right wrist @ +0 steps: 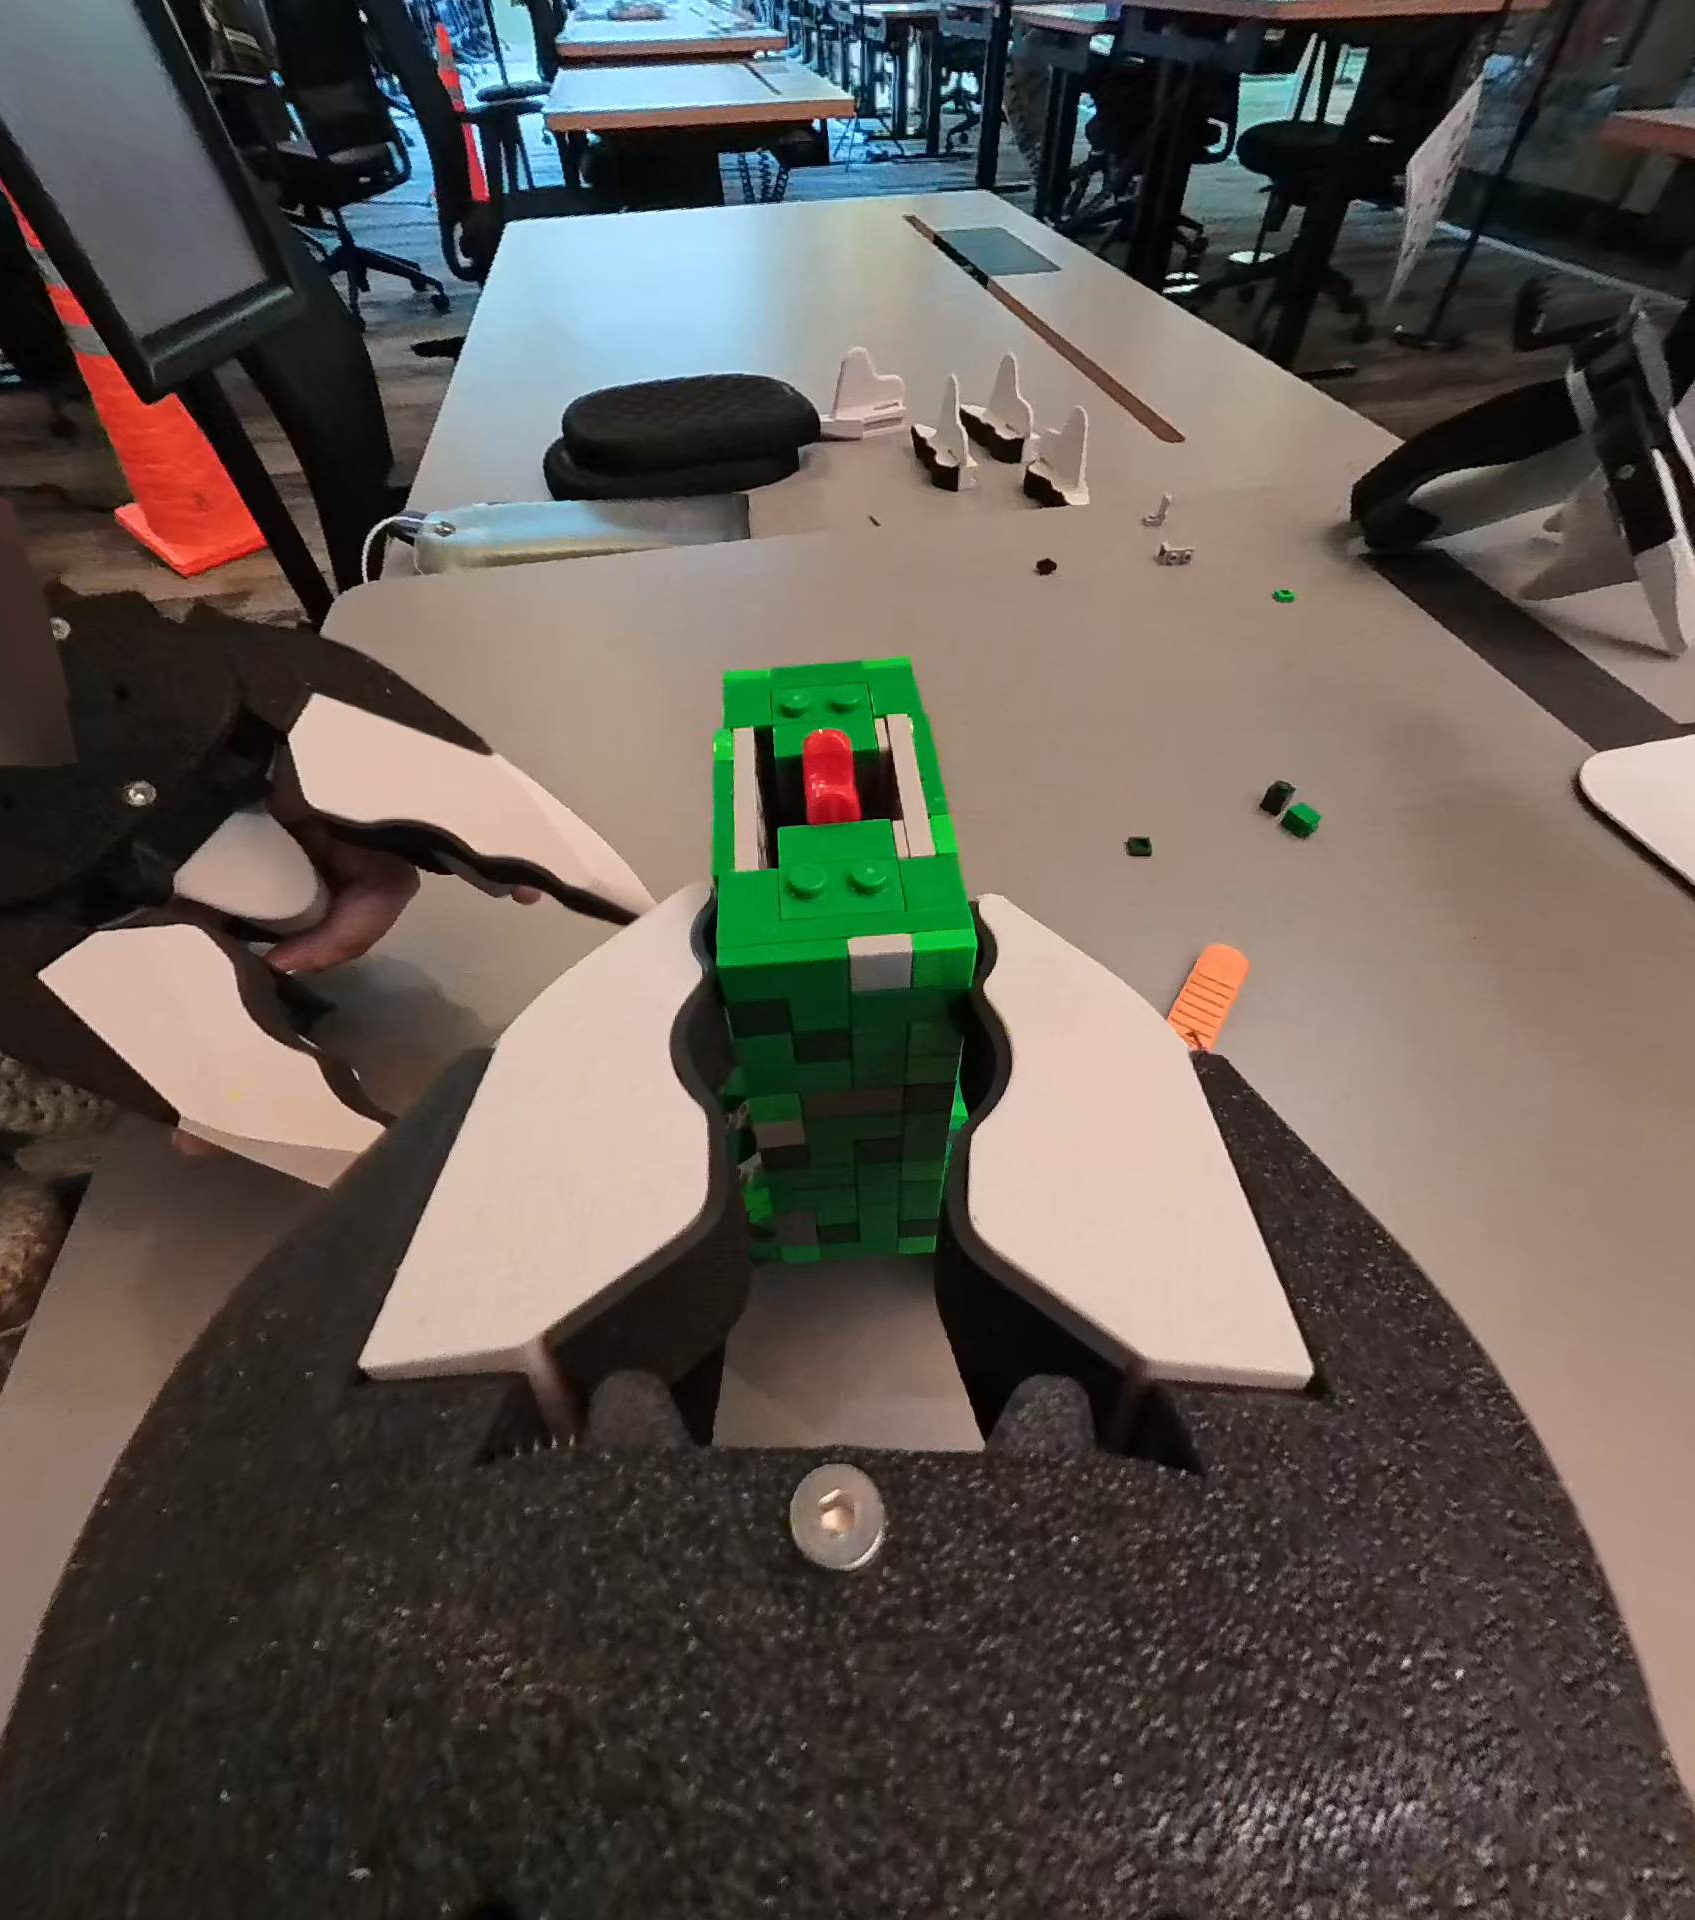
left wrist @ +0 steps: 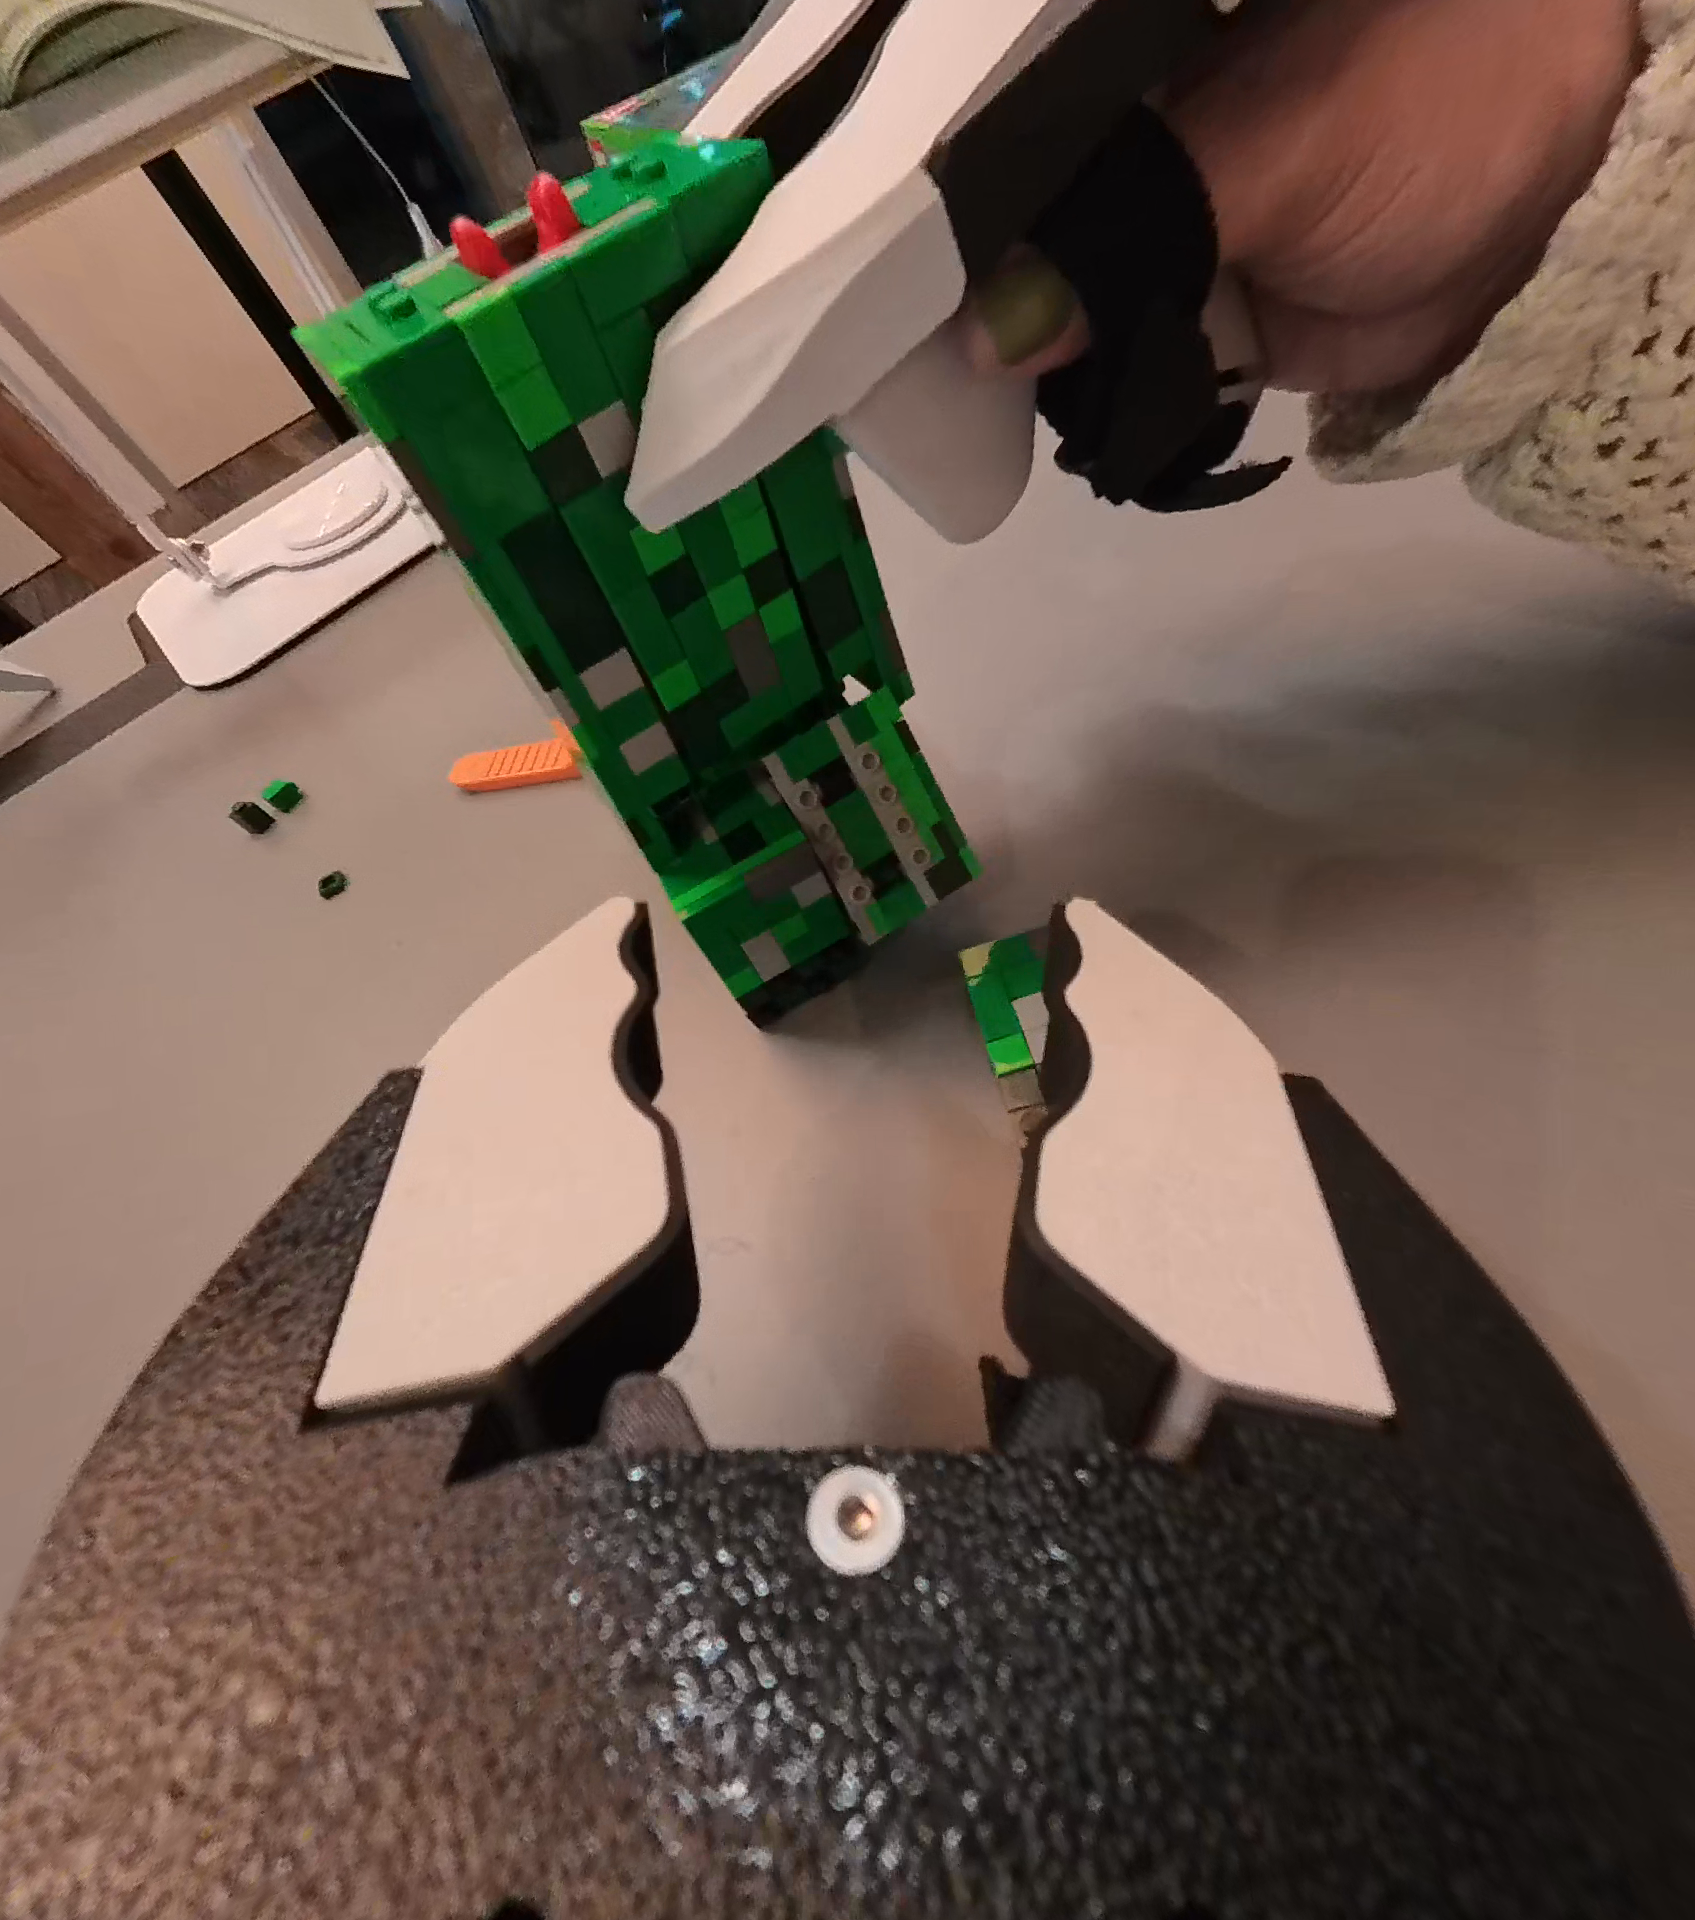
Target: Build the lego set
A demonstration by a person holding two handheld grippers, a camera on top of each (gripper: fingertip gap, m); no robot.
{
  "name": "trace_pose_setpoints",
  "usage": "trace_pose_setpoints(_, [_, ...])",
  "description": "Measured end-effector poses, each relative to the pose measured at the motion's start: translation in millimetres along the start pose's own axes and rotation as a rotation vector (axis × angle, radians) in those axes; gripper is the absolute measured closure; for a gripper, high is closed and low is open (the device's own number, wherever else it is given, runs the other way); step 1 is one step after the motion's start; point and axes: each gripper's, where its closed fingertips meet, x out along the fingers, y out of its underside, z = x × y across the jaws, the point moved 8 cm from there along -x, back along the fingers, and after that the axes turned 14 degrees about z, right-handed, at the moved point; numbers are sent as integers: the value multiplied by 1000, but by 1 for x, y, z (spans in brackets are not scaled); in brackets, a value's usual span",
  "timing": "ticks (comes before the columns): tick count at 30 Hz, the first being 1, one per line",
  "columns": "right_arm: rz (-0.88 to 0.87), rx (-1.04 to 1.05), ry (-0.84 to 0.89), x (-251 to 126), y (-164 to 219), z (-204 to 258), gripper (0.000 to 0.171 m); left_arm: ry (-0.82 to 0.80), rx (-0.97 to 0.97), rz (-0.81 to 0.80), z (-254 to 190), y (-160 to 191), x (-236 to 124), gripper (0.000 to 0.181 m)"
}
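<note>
My right hand-held gripper [right wrist: 843, 1039] is clamped on the upper part of a tall green brick figure [right wrist: 838, 997], one white finger pressing each side. In the left wrist view the same figure [left wrist: 687, 623] leans at a tilt, its foot near the grey worktop [left wrist: 1342, 883]; I cannot tell whether the foot touches it. Two red pieces [left wrist: 510, 229] stick up from a slot in the figure's top.

My left hand-held gripper [left wrist: 848, 1018] hangs low in front of the figure's foot with its fingers apart. A small green brick block [left wrist: 1004, 1003] lies against the inner face of its right finger [left wrist: 1186, 1143]; nothing presses on the block's other side.

An orange brick separator [left wrist: 510, 767] lies on the worktop just behind the figure. A few loose green bricks [left wrist: 266, 805] are scattered to the left of it. In the right wrist view, spare white gripper fingers [right wrist: 999, 431] stand farther back on the worktop, beside a black pad [right wrist: 682, 431].
</note>
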Motion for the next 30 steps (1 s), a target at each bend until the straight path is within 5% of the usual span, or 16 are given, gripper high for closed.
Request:
trace_pose_setpoints(10, [-1, -27, 79, 0, 2, 7, 127, 54, 27, 150, -15, 5, 9, 109])
trace_pose_setpoints(17, [-64, -6, 33, -10, 7, 5, 105, 116, 48, 287, -31, 11, 8, 115])
trace_pose_setpoints(30, [-146, 34, 41, -27, 65, -23, 104, 50, 50, 450, -37, 3, 21, 135])
